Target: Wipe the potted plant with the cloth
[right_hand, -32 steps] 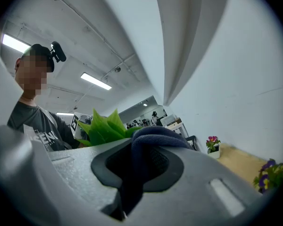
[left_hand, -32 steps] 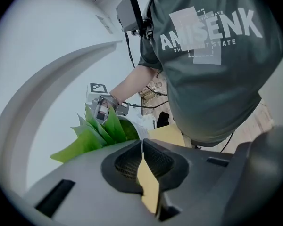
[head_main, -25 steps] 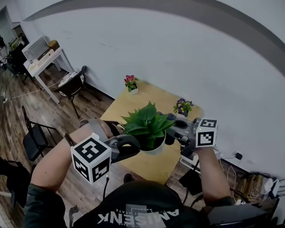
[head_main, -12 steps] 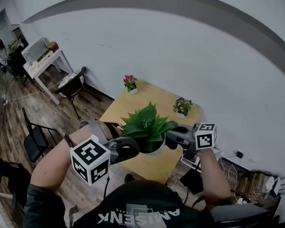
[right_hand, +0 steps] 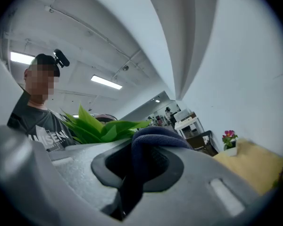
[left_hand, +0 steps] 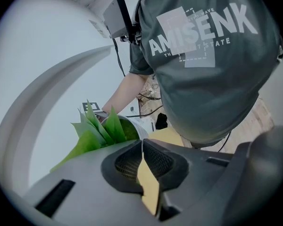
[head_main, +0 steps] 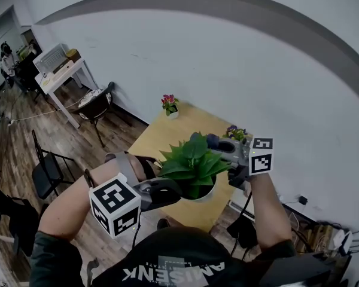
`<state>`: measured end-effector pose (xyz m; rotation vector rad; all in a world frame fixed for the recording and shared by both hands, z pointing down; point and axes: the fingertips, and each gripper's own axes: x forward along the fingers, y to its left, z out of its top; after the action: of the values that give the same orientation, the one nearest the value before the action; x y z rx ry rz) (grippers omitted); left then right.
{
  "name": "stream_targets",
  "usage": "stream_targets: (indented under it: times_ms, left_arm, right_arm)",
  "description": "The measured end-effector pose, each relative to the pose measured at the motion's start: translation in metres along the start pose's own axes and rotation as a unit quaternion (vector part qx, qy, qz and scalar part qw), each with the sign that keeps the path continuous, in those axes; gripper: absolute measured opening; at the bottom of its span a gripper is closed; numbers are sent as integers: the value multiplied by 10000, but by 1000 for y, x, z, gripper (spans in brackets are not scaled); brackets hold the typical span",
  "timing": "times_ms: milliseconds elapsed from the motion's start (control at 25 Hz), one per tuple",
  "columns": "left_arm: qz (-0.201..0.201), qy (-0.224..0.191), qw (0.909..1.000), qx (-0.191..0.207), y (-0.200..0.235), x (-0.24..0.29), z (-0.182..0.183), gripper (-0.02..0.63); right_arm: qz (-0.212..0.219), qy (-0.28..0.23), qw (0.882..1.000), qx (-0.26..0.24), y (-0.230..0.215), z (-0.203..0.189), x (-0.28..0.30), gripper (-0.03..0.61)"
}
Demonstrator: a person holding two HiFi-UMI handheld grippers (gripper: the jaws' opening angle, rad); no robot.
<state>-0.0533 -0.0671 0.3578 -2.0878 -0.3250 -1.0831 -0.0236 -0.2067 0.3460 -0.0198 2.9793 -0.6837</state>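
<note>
The right gripper (head_main: 219,143) pinches the dark cloth (right_hand: 155,135) tight, up on the leaves of the potted plant (head_main: 191,163). The left gripper (left_hand: 141,142) is squeezed together beside the plant, which is by the near edge of the table (head_main: 161,137), with bare table behind it.

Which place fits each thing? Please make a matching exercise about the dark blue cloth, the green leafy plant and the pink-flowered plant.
1 dark blue cloth
2 green leafy plant in a white pot
3 small pink-flowered plant in a white pot

A at the far edge of the yellow wooden table
B clamped in the right tool
C beside the left tool

Pairs: 1-B, 2-C, 3-A
</note>
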Motion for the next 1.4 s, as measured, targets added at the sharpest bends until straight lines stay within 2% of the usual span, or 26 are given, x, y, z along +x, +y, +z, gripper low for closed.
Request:
stream_targets:
  times_ms: [120, 200, 400, 720, 880, 1120, 1400]
  left_arm:
    - [42, 60, 10000, 11, 0, 0, 2, 14]
    - [114, 94, 9999, -13, 0, -1, 4, 12]
    - [152, 172, 9997, -111, 2, 0, 4, 12]
    - [170, 222, 9993, -234, 4, 1, 0, 14]
    - [140, 261, 9989, -373, 4, 2, -1, 14]
    - [121, 295, 9973, -657, 7, 10, -5, 14]
    - [141, 44, 9939, -1093, -9, 1, -12, 14]
  right_arm:
    - [522, -456, 9975, 101, 11, 26, -4, 46]
    - [712, -568, 9957, 153, 15, 36, -6, 46]
    - [1038, -130, 9941, 292, 19, 19, 6, 45]
    - [1366, 188, 9874, 782, 8, -12, 11, 46]
    - [1383, 239, 9849, 1013, 3, -29, 6, 46]
    - [1363, -62, 9839, 1151, 0, -27, -10, 44]
    - [760, -414, 9907, 1050, 14, -32, -7, 46]
